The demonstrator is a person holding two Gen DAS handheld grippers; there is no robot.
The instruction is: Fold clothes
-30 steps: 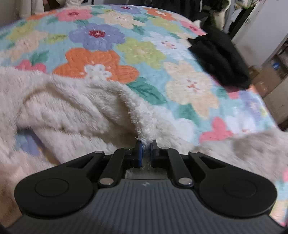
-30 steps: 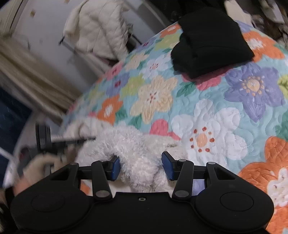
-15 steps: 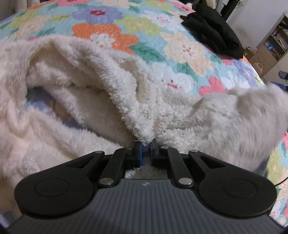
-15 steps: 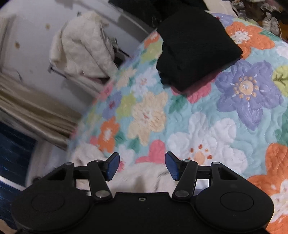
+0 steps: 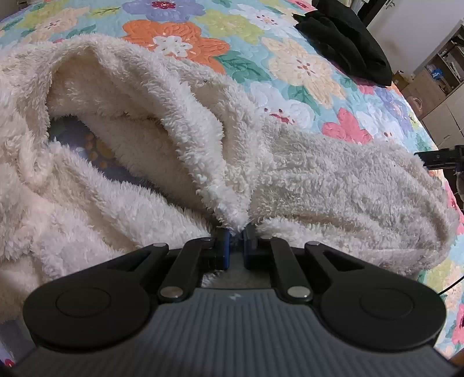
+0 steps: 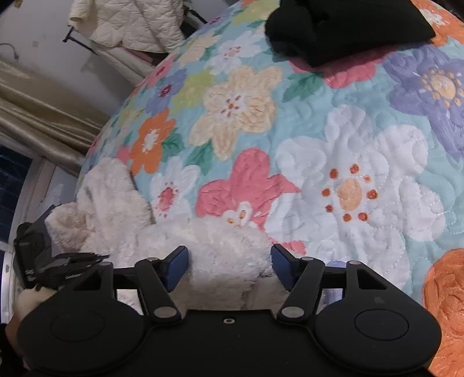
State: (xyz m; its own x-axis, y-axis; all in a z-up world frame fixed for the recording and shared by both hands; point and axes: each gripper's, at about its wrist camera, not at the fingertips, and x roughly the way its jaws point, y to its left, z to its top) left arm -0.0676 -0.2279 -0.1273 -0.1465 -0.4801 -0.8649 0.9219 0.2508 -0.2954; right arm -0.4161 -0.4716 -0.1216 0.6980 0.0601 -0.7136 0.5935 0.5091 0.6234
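the left gripper [image 5: 237, 232] is clenched on a fold of the cream fleece garment [image 5: 319, 185], which lies rumpled on the floral bedspread [image 5: 304, 66]. the right gripper [image 6: 229, 262] hangs released over another part of it, near a folded black garment [image 6: 342, 26].

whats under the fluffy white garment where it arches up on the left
Under the raised fold of the fluffy white garment, a patch of the floral quilt shows, purple with an orange bit. The fleece covers the rest of the quilt beneath it.
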